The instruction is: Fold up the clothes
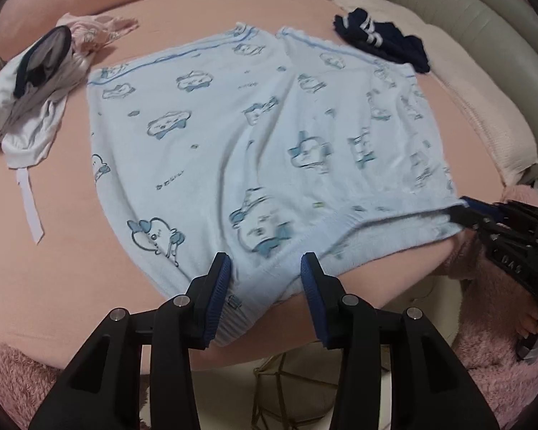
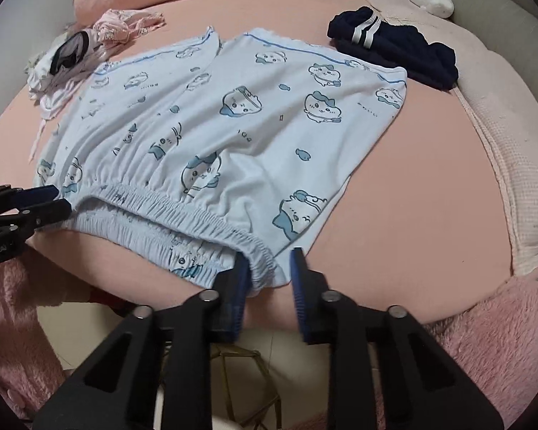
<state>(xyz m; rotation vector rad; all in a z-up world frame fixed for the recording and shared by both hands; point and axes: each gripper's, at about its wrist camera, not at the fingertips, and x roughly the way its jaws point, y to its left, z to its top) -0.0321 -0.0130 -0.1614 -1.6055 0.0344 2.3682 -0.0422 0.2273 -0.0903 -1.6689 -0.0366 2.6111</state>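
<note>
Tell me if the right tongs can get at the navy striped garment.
Probably yes. The navy garment lies uncovered on the far right of the bed, past the light blue shorts, with only bare sheet between. The right tongs sit at the shorts' waistband and would have to leave it first.

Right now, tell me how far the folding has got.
Done: the blue shorts lie spread flat on the bed, and the navy garment beyond looks already folded. In hand: the left gripper and right gripper each straddle an end of the waistband, jaws apart. Left: the shorts show no fold yet, and the white and pink clothes are still heaped.
</note>
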